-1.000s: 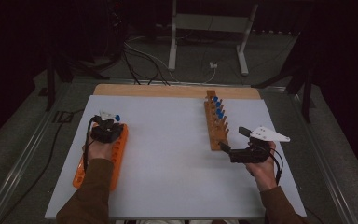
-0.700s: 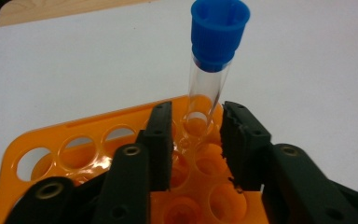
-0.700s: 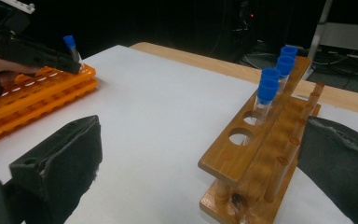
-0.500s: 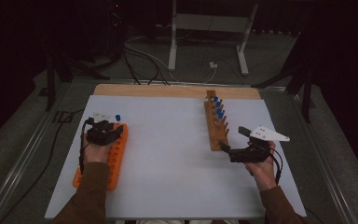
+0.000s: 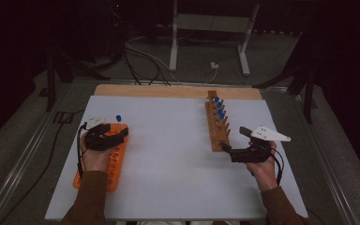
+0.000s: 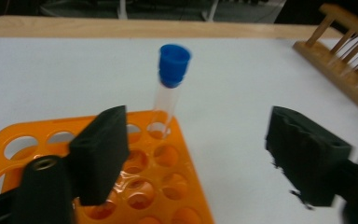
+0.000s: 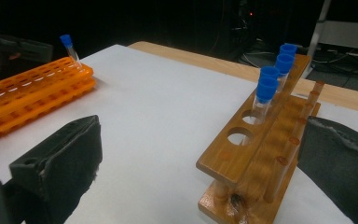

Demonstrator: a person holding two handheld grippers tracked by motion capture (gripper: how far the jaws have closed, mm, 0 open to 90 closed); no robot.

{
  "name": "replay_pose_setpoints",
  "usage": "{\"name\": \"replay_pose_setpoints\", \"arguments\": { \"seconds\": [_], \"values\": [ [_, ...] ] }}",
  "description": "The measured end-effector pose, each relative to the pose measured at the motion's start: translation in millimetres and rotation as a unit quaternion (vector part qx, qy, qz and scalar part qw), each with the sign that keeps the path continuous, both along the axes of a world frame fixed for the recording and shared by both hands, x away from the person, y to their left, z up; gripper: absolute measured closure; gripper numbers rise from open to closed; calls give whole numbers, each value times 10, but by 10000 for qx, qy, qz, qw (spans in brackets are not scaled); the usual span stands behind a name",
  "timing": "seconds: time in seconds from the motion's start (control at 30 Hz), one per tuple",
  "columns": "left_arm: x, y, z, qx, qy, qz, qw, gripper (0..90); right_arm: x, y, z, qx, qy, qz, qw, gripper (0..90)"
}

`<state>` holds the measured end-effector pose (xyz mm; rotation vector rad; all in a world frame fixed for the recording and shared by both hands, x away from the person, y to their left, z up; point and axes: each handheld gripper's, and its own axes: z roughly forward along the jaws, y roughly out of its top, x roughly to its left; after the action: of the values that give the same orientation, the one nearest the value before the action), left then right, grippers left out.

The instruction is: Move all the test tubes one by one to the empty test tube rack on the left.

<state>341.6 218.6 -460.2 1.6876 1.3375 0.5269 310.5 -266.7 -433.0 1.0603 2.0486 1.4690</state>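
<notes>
Our left gripper (image 6: 193, 163) has just been opening; its jaws stand apart, nothing between them. The clear blue-capped test tube (image 6: 168, 91) stands in the orange plastic rack (image 6: 170, 186), at its far corner hole. We judge a careless retreat could clip and tip the tube. Our right gripper (image 7: 200, 172) jaws stand apart.

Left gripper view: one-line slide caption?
Left gripper open behind a blue-capped test tube standing in the orange rack.

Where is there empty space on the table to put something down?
The wide white stretch of table between the orange rack and the wooden rack is bare. It is crowded around both racks, where the hands and grippers work.
</notes>
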Motion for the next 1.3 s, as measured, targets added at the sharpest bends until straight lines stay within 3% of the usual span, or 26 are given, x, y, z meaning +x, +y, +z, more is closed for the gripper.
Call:
{"name": "replay_pose_setpoints", "arguments": {
  "seconds": [0.23, 0.33, 0.57, 0.83, 1.17, 1.3],
  "values": [
    [-165, -97, 42, -148, -330, -174, 9992, 58, 28, 7, -7, -39, 13, -16, 10000, 0],
    [-205, -145, 48, -88, -423, -269, 9987, 12, 51, 9, -8, -79, 4, -41, 10000, 0],
    [-289, -214, 46, 102, -531, -459, 9975, 8, 125, 8, 30, -92, 13, -128, 9999, 0],
    [-362, -240, 52, -28, -648, -649, 9958, 8, 285, -1, 72, -216, 42, -214, 9995, 0],
    [-387, -266, 52, -54, -718, -689, 9950, 8, 527, 26, 80, -354, 180, -317, 9987, 0],
    [-385, -273, 45, -43, -709, -684, 9951, 7, 621, 39, 70, -376, 232, -358, 9984, 40]
  ]
}}
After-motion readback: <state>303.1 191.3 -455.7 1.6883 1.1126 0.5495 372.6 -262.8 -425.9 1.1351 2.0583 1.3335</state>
